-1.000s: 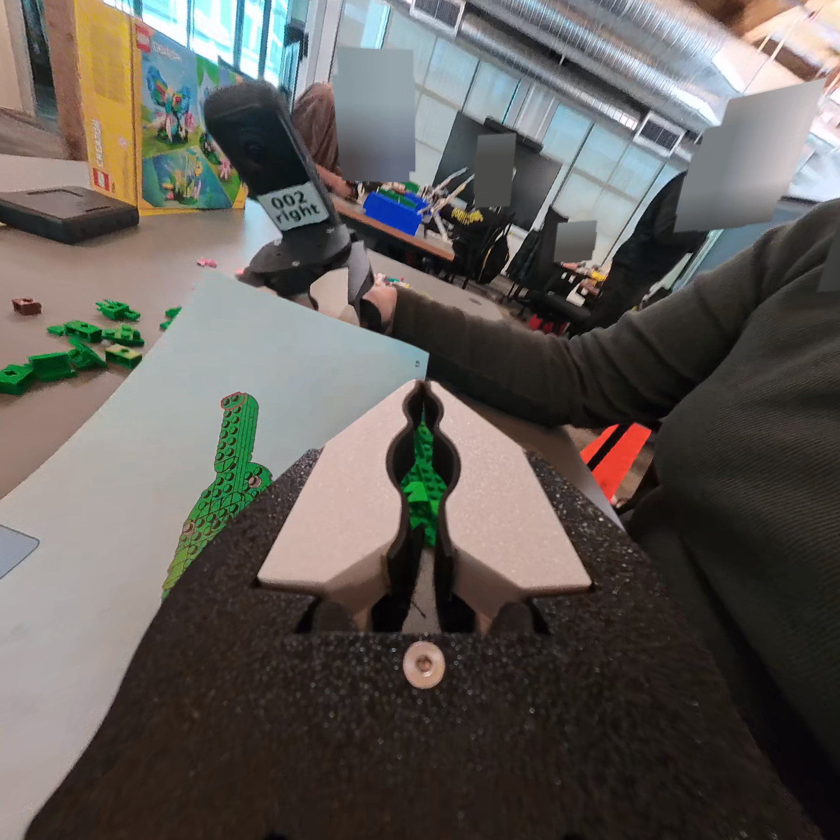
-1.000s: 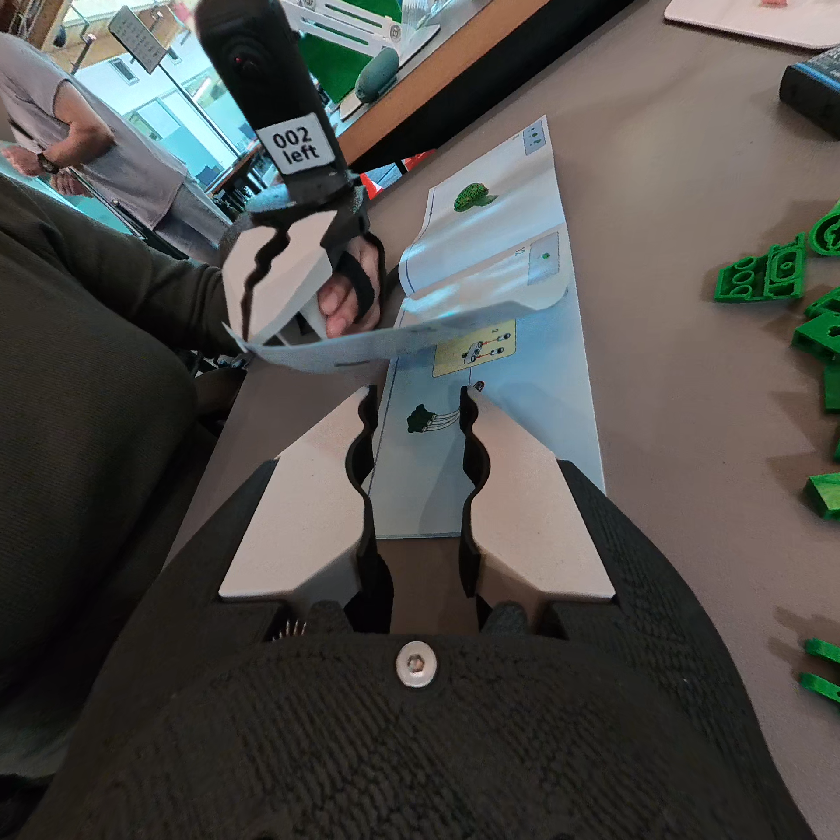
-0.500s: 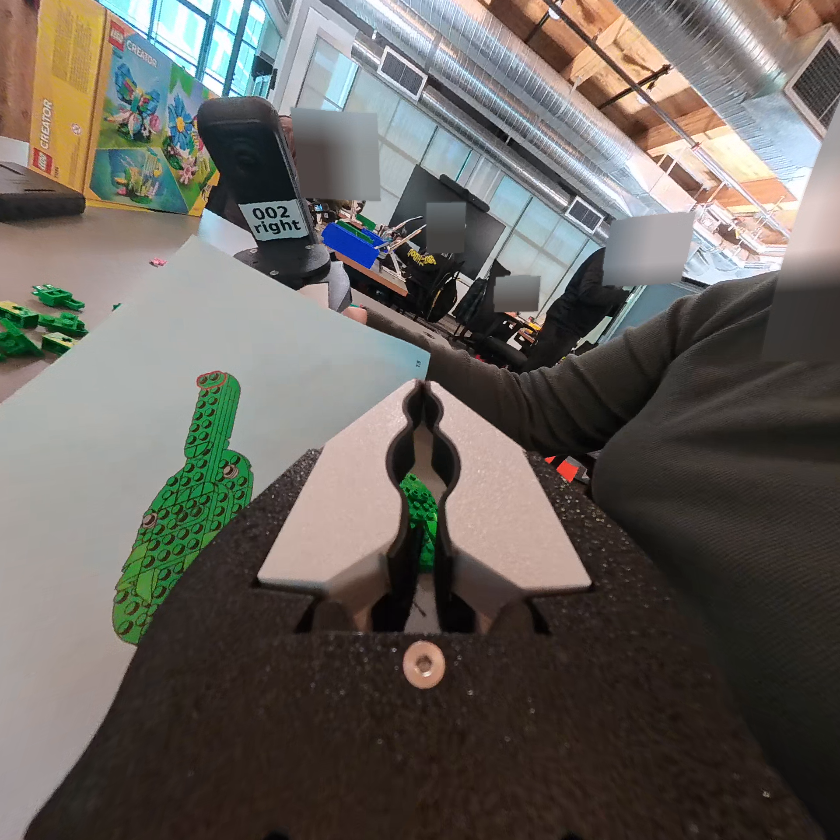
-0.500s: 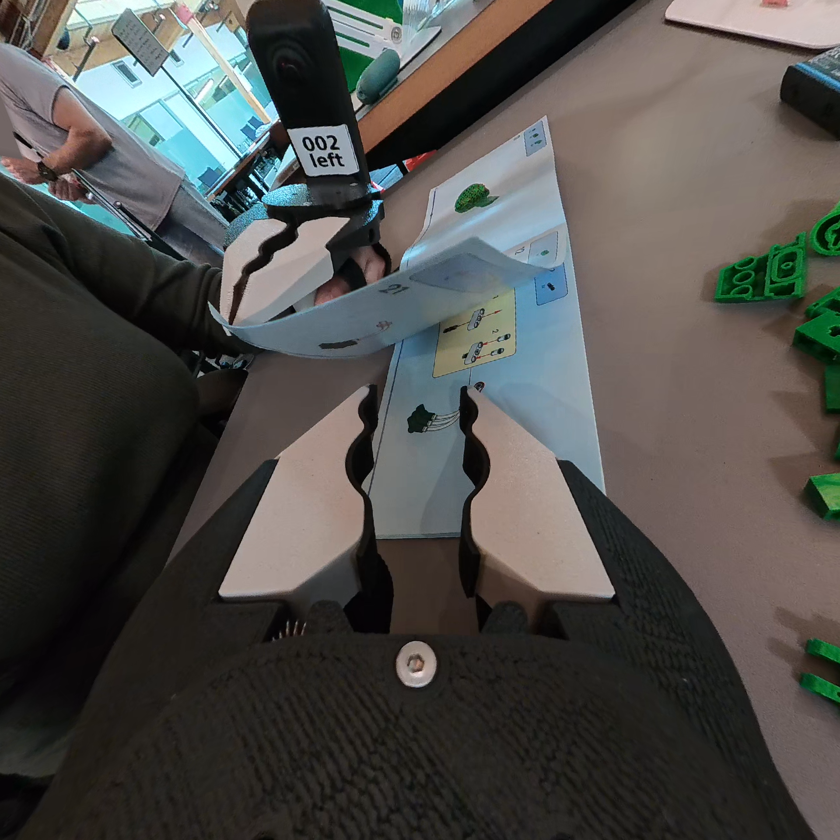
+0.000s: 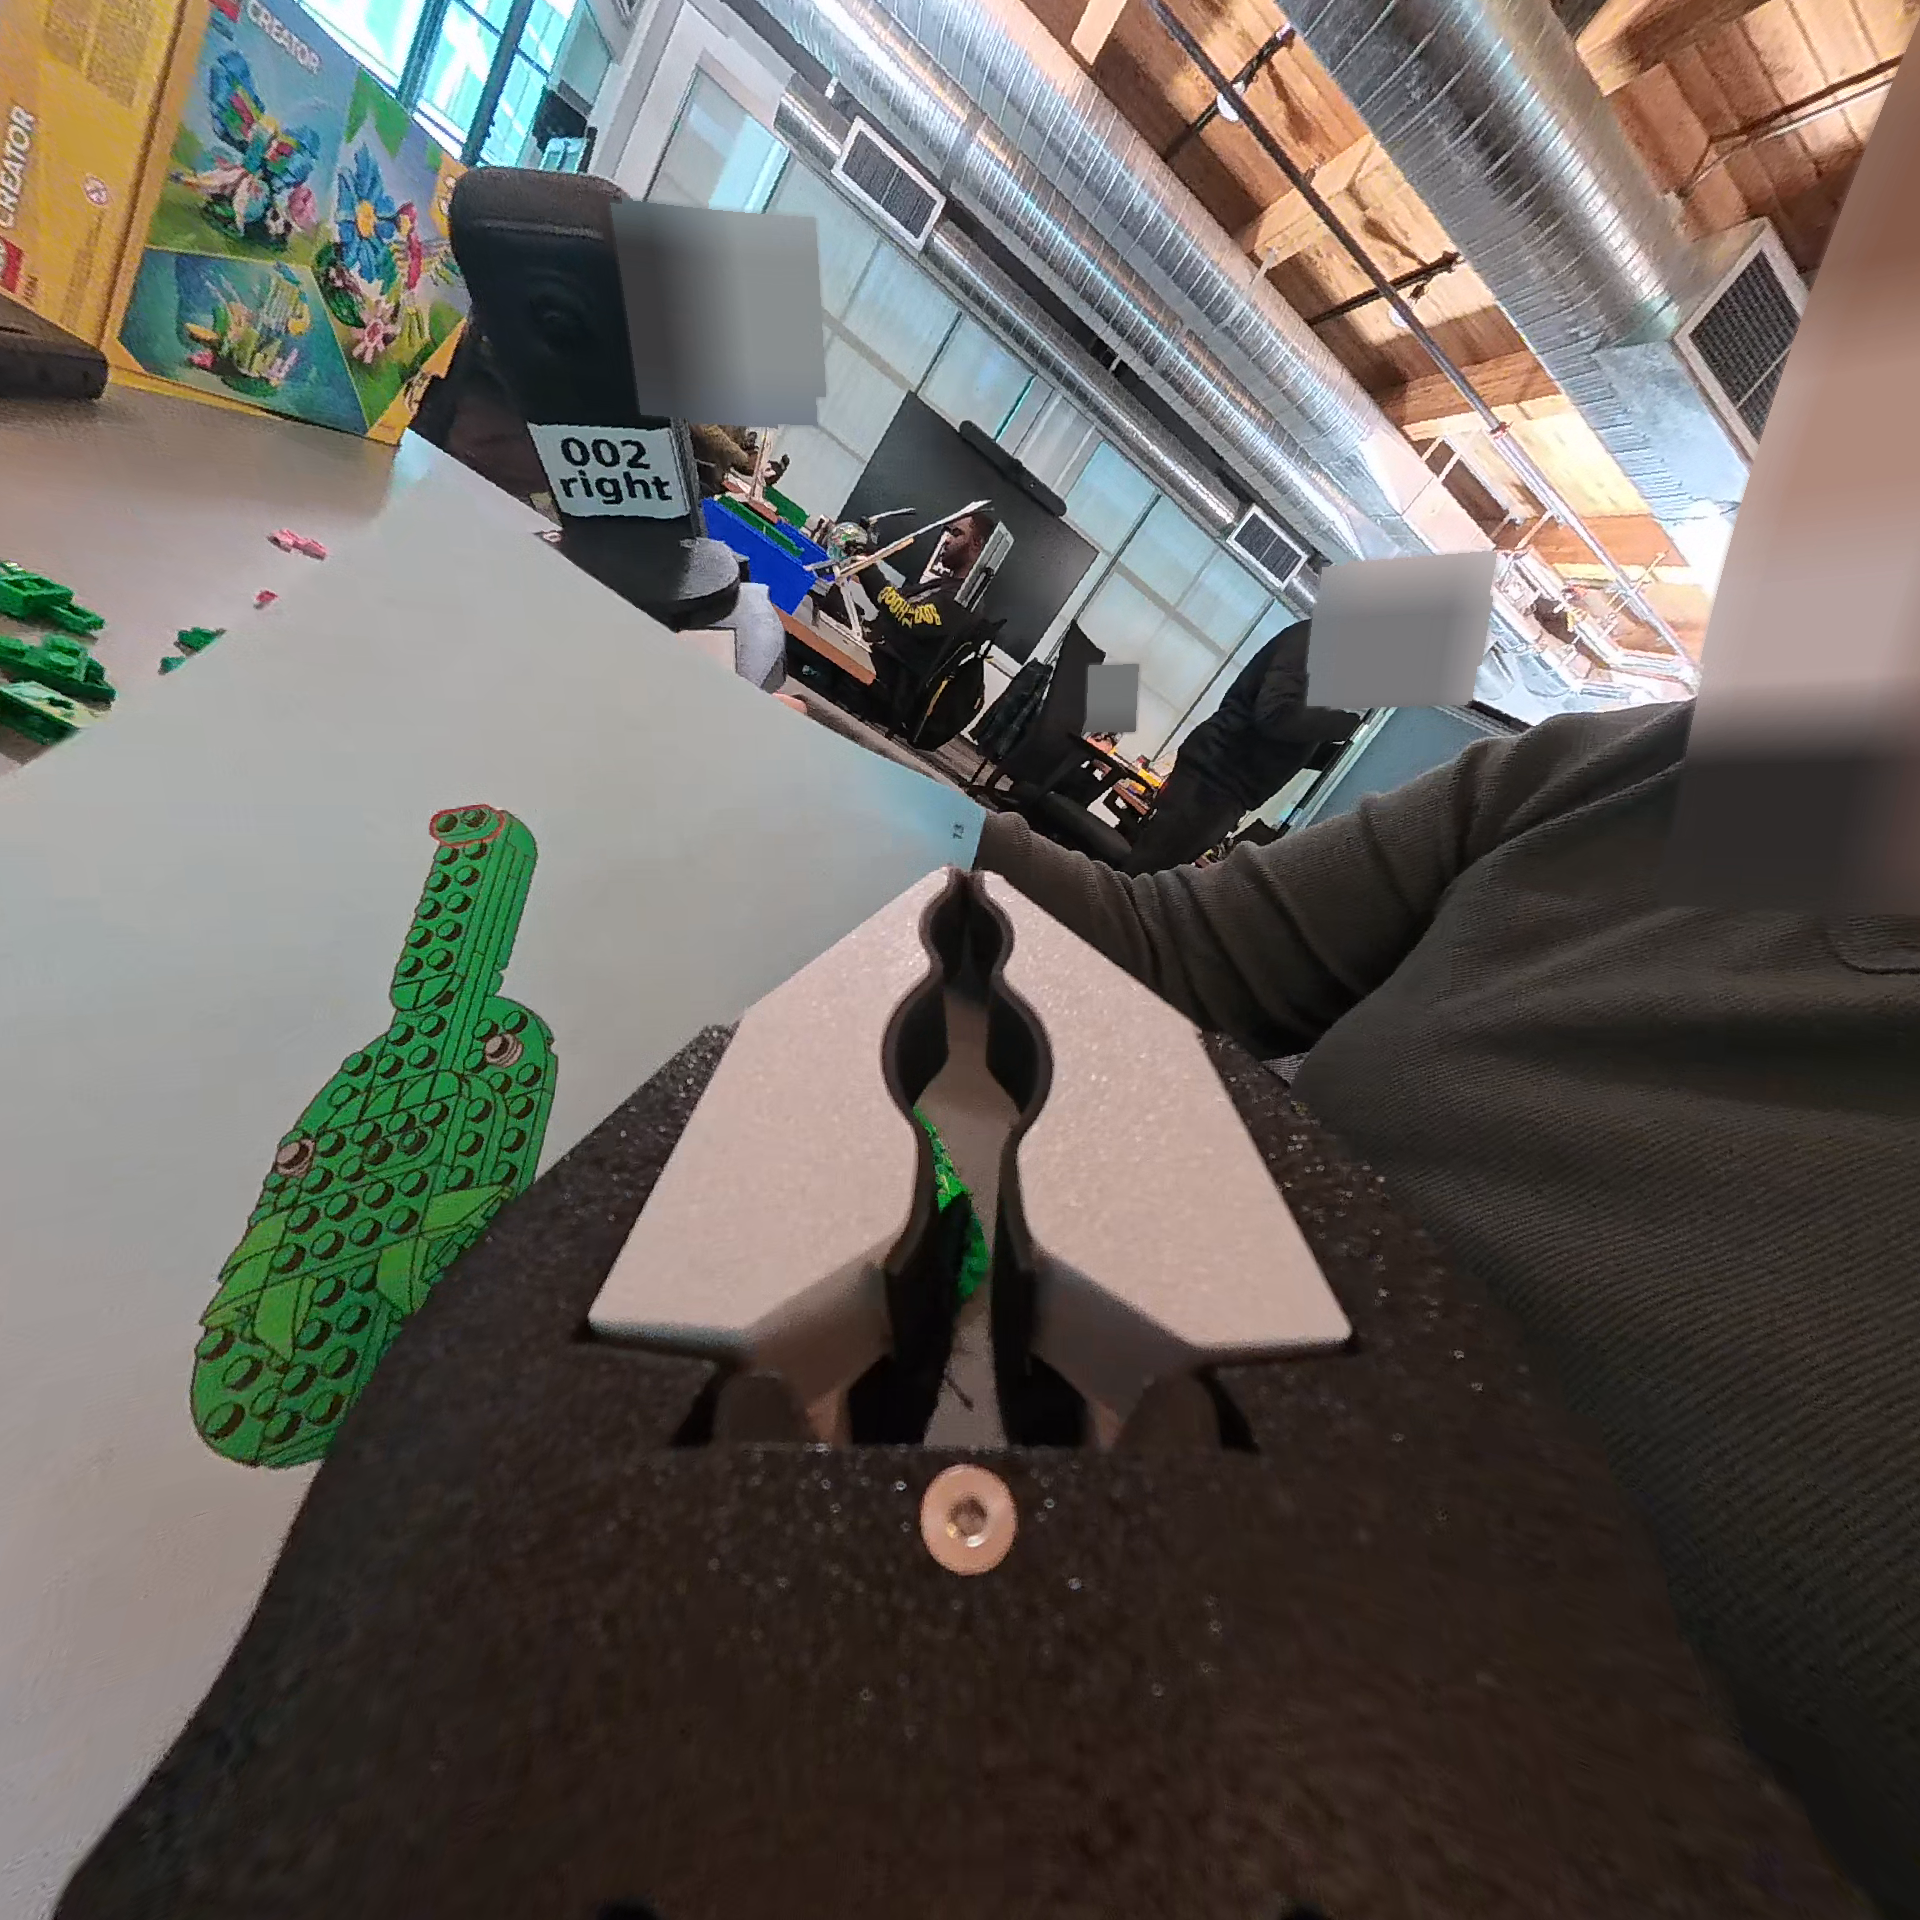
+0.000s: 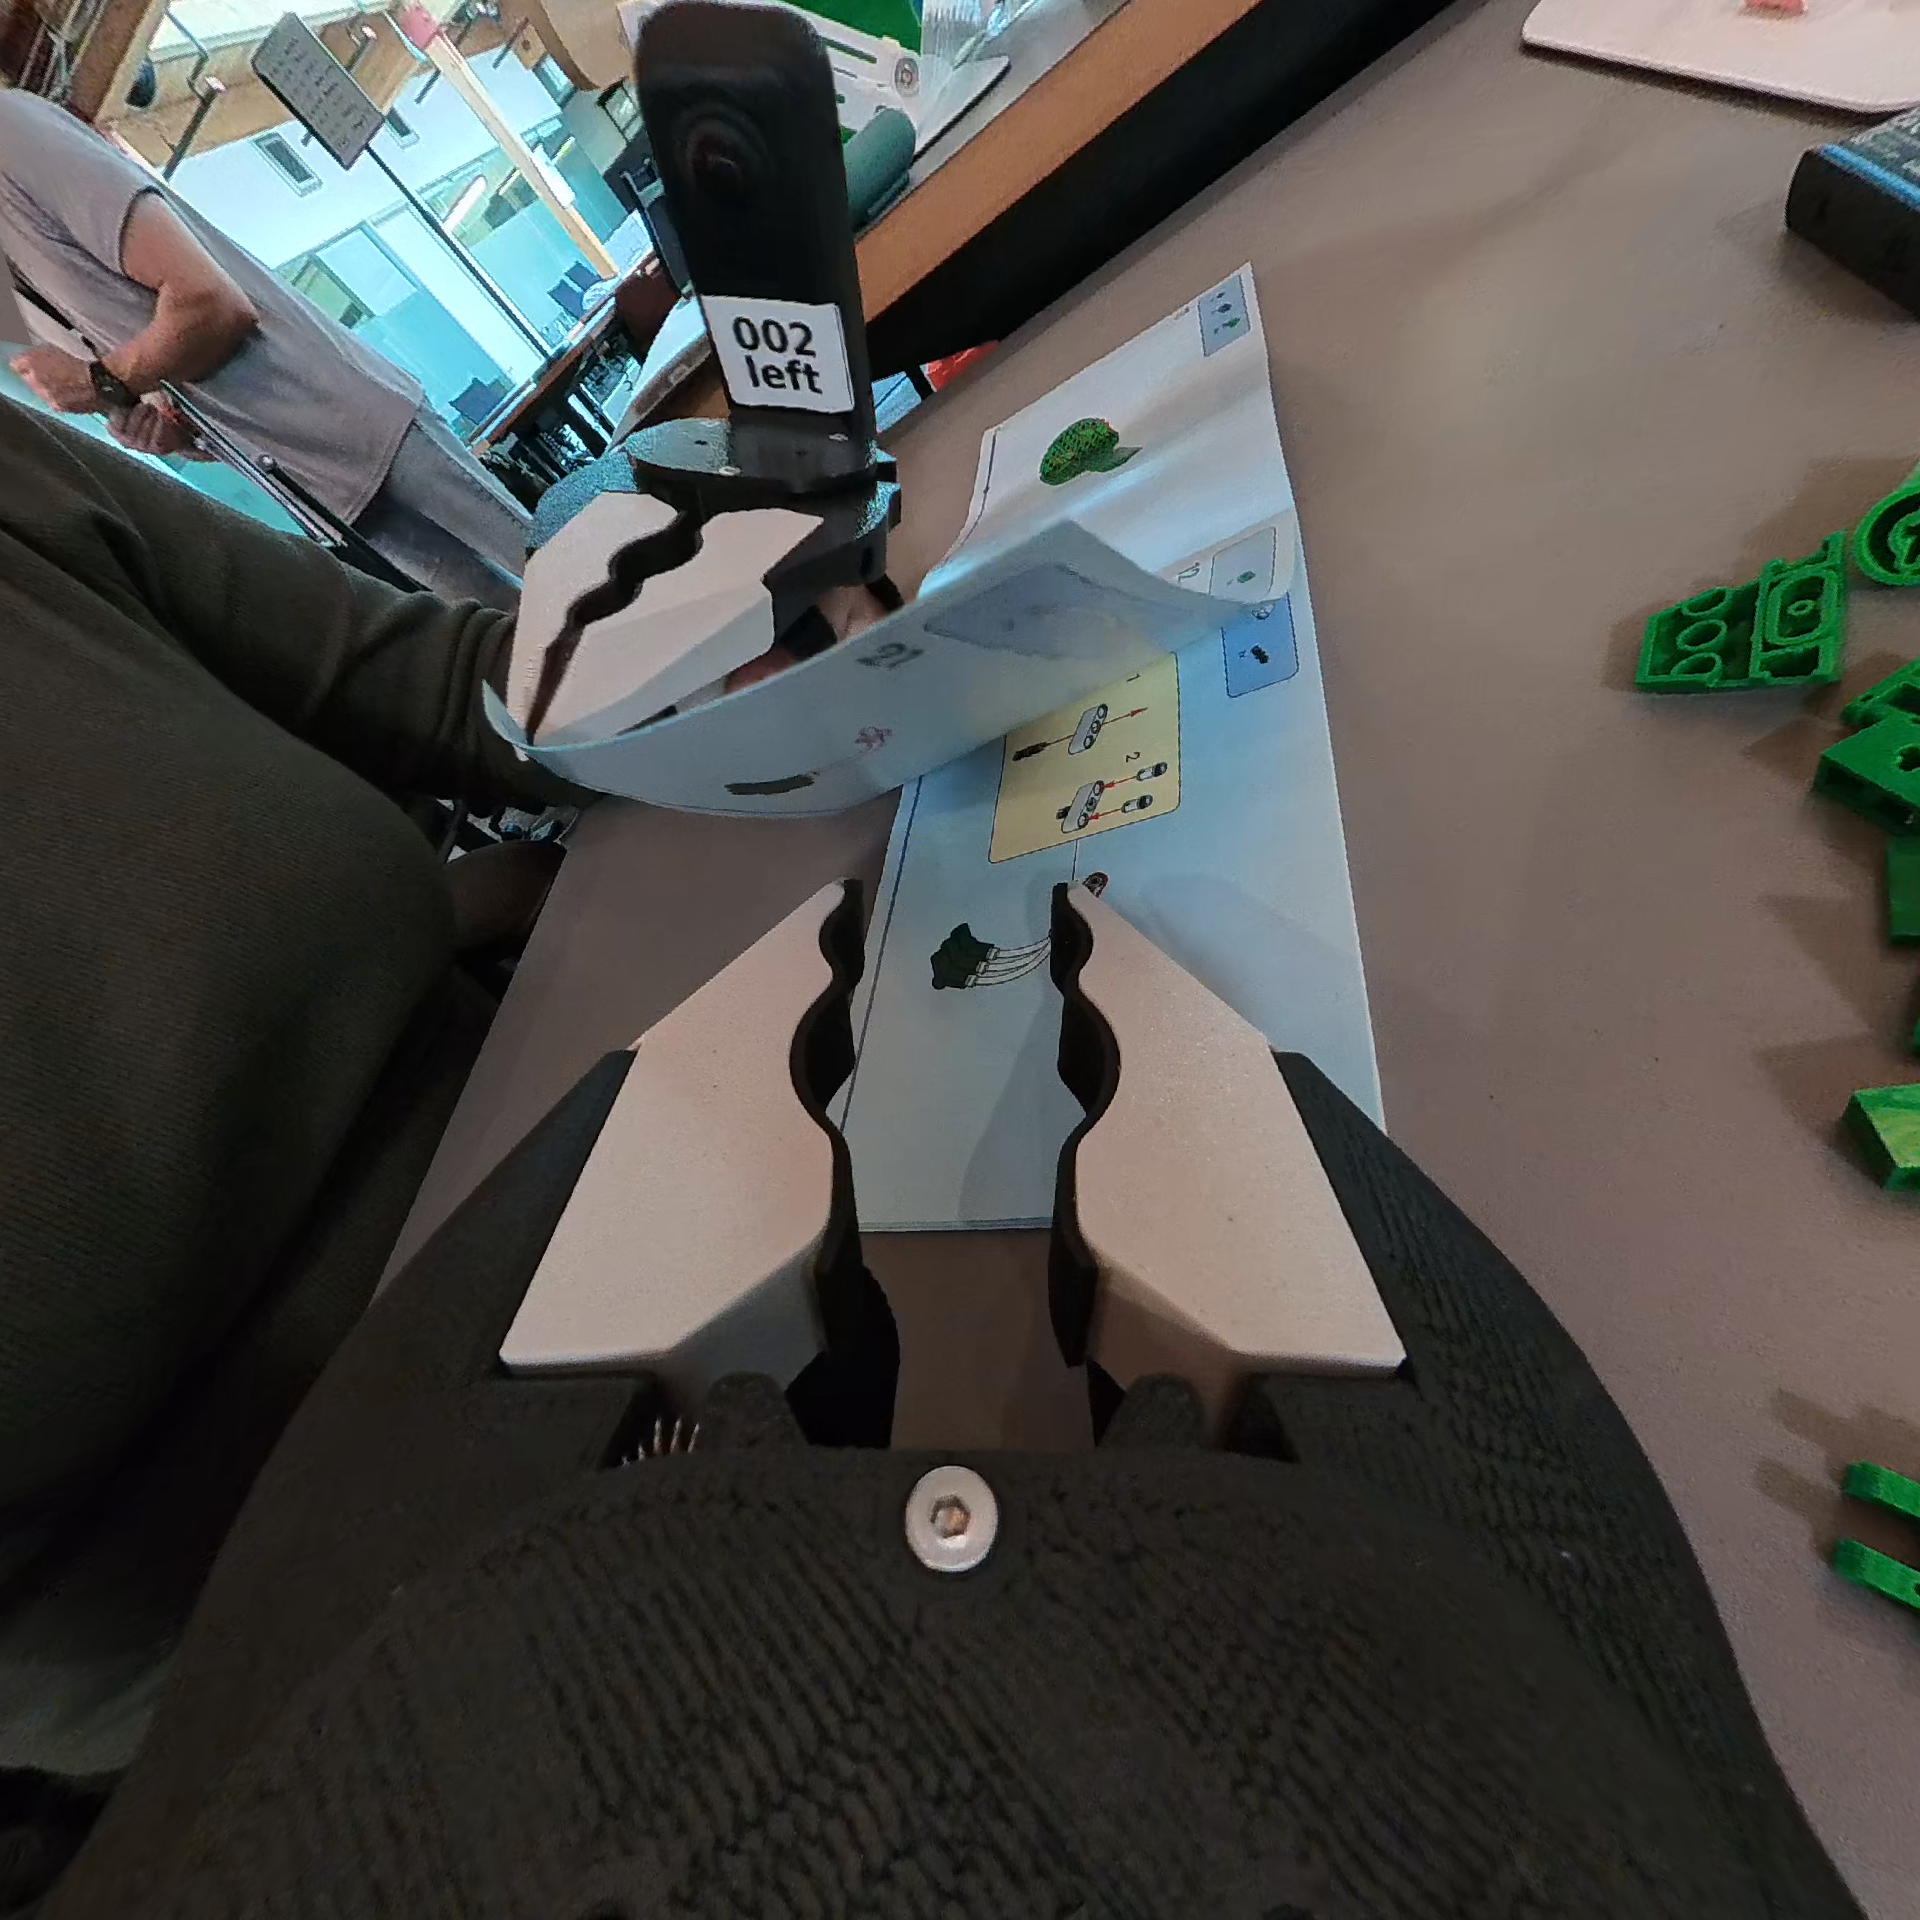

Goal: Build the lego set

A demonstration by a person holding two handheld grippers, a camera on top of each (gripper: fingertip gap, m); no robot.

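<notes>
My left tongs (image 6: pixel 540 665) pinched on a lifted booklet page (image 6: pixel 914 665), my right tongs (image 6: pixel 956 935) wide above the booklet (image 6: pixel 1226 935), green bricks (image 6: pixel 1745 634) beside it, perhaps loose, on the surface (image 6: pixel 1558 364).

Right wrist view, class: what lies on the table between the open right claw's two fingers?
The right wrist view shows the instruction booklet's flat page between the right claw fingers, with bare table nearer its base.
</notes>
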